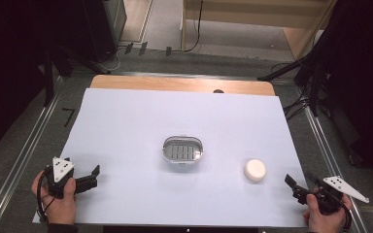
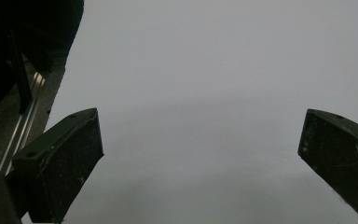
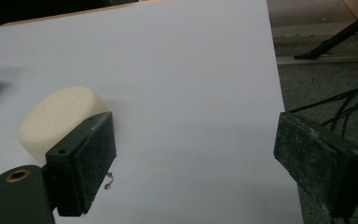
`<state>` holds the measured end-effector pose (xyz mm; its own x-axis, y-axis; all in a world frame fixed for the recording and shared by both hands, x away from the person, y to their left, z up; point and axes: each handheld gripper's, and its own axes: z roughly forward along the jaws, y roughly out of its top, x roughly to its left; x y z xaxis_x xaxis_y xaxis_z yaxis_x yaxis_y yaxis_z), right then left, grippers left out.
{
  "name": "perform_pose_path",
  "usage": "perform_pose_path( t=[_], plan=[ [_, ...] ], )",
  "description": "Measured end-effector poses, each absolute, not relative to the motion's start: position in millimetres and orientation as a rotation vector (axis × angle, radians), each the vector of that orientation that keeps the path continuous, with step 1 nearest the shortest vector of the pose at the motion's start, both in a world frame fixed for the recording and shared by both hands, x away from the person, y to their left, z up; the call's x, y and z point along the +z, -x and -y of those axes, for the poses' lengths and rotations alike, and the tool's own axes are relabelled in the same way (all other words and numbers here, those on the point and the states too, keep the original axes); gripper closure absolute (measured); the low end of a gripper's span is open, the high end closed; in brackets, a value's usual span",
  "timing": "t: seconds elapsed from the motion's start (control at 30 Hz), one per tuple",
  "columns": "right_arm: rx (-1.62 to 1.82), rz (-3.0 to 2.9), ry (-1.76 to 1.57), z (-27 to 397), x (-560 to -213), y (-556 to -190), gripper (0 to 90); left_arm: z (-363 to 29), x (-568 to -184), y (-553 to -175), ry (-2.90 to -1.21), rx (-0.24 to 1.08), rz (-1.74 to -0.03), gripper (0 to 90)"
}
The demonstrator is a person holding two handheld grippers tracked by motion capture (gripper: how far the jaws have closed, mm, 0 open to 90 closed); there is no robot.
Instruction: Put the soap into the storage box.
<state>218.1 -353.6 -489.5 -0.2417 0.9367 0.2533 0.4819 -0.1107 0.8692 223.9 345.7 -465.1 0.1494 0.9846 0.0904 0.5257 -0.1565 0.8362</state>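
A cream oval soap bar point(image 1: 255, 170) lies on the white sheet at the right; in the right gripper view the soap bar point(image 3: 60, 119) sits just beyond the left jaw. A small oval soap dish point(image 1: 182, 150) with a slotted grey insert stands mid-table. My right gripper point(image 1: 296, 187) rests at the table's near right corner, open, with nothing between its jaws. My left gripper point(image 1: 91, 178) is at the near left, open over bare sheet. Its jaws also stand wide apart in the left gripper view point(image 2: 200, 154).
The white sheet point(image 1: 141, 121) covers most of a wooden table point(image 1: 175, 83). Metal rails point(image 1: 24, 150) run along both sides. Cables and black stand legs point(image 1: 301, 92) lie on the floor beyond the right edge.
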Motion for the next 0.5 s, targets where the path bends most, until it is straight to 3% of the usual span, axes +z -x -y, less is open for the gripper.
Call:
perform_pose_path(
  t=[0.2,0.4,0.5],
  plan=[
    [1.224,-1.721,-1.585,345.5,-486.8,-221.8,16.1,-346.4,-464.7,-223.0,-1.764,0.89,-1.444,0.2],
    [1.251,-1.793,-1.47,330.0,-480.5,-221.5,48.3,-346.5,-465.0,-223.9,-1.765,0.882,-1.446,0.2],
    [1.241,-1.852,-1.407,326.5,-475.6,-224.9,55.8,-346.6,-464.9,-223.7,-1.767,0.884,-1.443,0.2]
  ],
)
